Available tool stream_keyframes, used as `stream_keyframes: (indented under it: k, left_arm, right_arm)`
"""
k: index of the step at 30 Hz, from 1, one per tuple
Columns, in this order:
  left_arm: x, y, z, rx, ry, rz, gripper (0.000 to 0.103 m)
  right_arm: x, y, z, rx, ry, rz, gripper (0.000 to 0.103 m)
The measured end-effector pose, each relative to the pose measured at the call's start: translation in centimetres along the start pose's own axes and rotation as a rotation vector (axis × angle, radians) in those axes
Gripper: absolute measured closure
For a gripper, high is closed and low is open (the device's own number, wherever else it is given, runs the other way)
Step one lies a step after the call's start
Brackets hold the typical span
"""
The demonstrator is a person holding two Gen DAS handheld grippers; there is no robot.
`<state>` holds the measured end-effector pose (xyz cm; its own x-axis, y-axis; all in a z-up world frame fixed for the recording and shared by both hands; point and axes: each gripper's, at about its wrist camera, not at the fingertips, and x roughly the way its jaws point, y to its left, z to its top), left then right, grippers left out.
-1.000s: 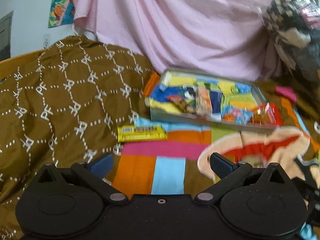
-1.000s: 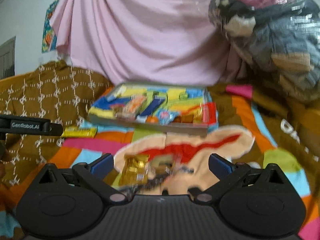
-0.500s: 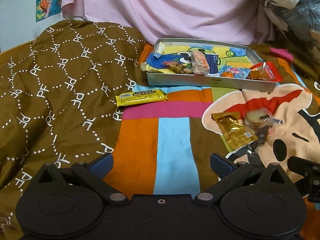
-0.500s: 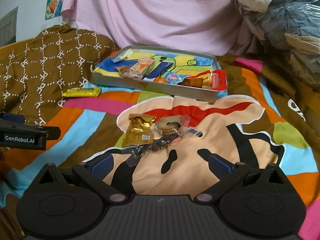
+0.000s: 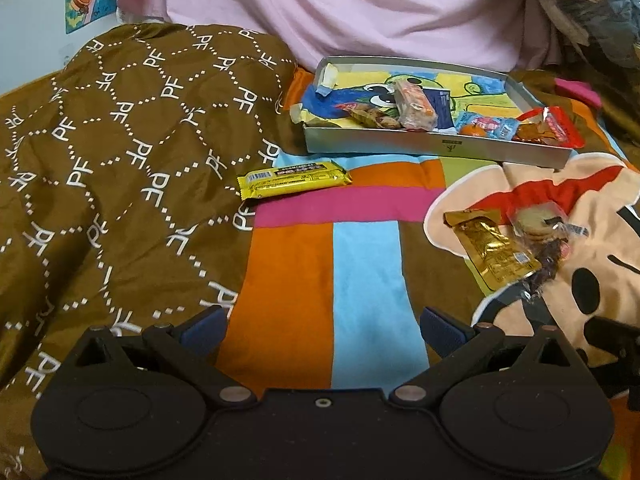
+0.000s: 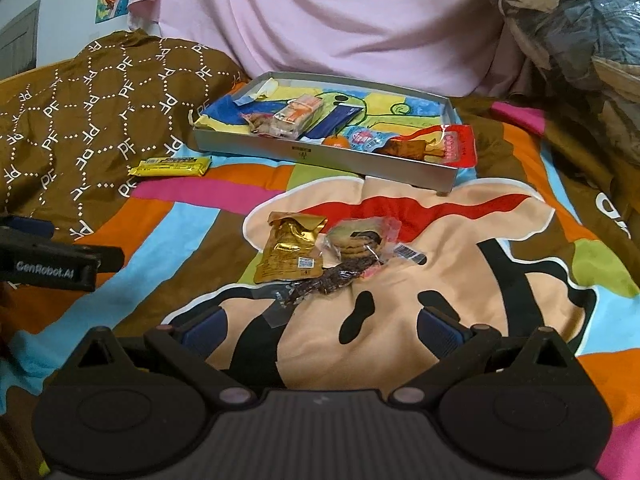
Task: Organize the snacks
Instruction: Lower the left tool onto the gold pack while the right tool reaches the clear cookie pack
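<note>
Left claw [image 5: 320, 326] spread wide and empty, low over the bedspread [image 5: 372, 280]; right claw [image 6: 320, 326] likewise agape, gripping nothing. No bench here: everything laid out on a bed.

Ahead of both claws, beyond the loose snacks: a shallow grey box tray [image 6: 320, 156] with a cartoon lining, already partly filled. Inside, toward its near wall: a red packet [image 6: 452, 146] draped over the right corner, an orange-and-white wrapped bar [image 6: 298, 118] left of centre, a blue-and-white candy wrapper [image 6: 366, 138], a small orange sweet [image 6: 336, 141].

Left to gather, judging by what lies outside the tray:
- yellow bar [image 5: 294, 180], ahead and slightly left of the left claw, at the edge of the brown quilt [image 5: 120, 140];
- gold foil packet [image 6: 292, 254], just ahead of the right claw, a little left of its centre line;
- clear pack of round biscuits [image 6: 358, 238], touching the gold packet's right side;
- dark slim wrapper [image 6: 332, 282], nearest the right claw, lying across the lower edges of the other two.

Roughly half done, then: some snacks stowed, four loose.
</note>
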<state>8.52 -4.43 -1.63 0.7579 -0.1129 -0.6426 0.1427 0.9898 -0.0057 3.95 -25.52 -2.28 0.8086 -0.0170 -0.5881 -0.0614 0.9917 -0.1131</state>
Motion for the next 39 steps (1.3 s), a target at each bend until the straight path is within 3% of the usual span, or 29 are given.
stream_keyframes:
  k: [12, 16, 23, 26, 34, 39]
  left_arm:
    - [3.6, -1.1, 3.0, -0.021, 0.049, -0.037, 0.001]
    - [4.9, -2.1, 4.0, -0.002, 0.059, -0.07, 0.001]
    - [7.5, -4.5, 5.6, -0.005, 0.103, -0.207, 0.001]
    - [8.5, -6.0, 6.4, 0.03, 0.119, -0.247, 0.001]
    - [10.8, -9.2, 7.8, 0.08, 0.174, -0.24, 0.001]
    - [11.7, -10.1, 8.5, -0.002, 0.263, -0.216, 0.001]
  right_arm:
    - [2.8, -0.7, 1.5, -0.073, 0.035, 0.147, 0.0]
    - [3.7, -1.8, 1.8, -0.078, 0.03, 0.157, 0.0]
    - [5.8, -3.7, 2.4, 0.073, 0.036, 0.176, 0.0]
    - [6.4, -3.3, 2.4, 0.069, 0.037, 0.199, 0.003]
    - [8.3, -1.9, 1.7, 0.035, 0.077, 0.156, 0.005]
    - [9.0, -1.2, 1.2, 0.016, 0.065, 0.115, 0.003]
